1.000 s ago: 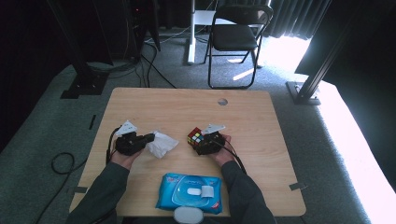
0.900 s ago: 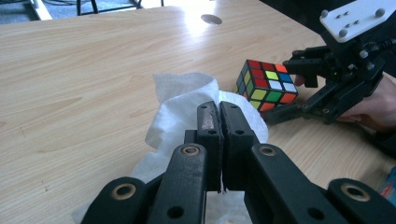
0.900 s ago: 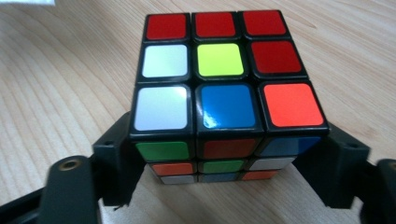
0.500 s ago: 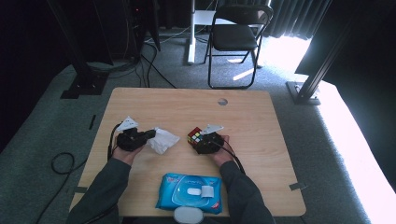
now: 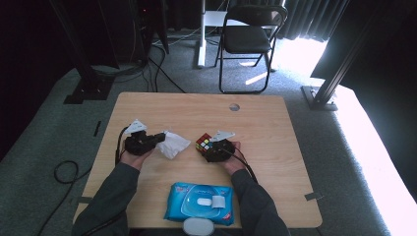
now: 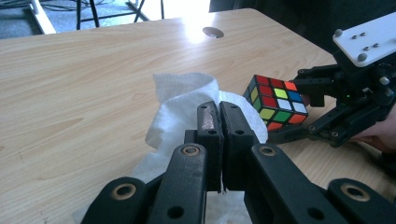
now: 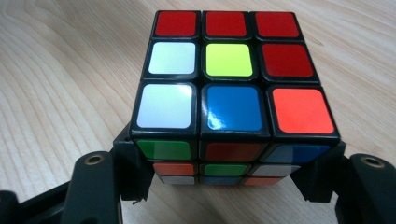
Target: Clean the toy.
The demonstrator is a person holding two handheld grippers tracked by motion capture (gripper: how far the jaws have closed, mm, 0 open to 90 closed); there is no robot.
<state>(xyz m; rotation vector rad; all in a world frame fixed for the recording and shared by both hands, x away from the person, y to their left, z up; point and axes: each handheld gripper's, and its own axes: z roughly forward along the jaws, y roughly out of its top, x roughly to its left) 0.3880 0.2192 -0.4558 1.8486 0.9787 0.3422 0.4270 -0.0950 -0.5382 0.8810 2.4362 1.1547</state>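
Puzzle cube, mid-table: being gripped between the right gripper jaws, seemingly steadied for wiping. White wipe, just left: being pinched by the clenched left gripper. Wipes pack being kept near

Looks like a lab or studio recording space: black curtains along the top of the frame, metal stand bases on grey carpet, loose cables, a folding chair behind a wooden table.
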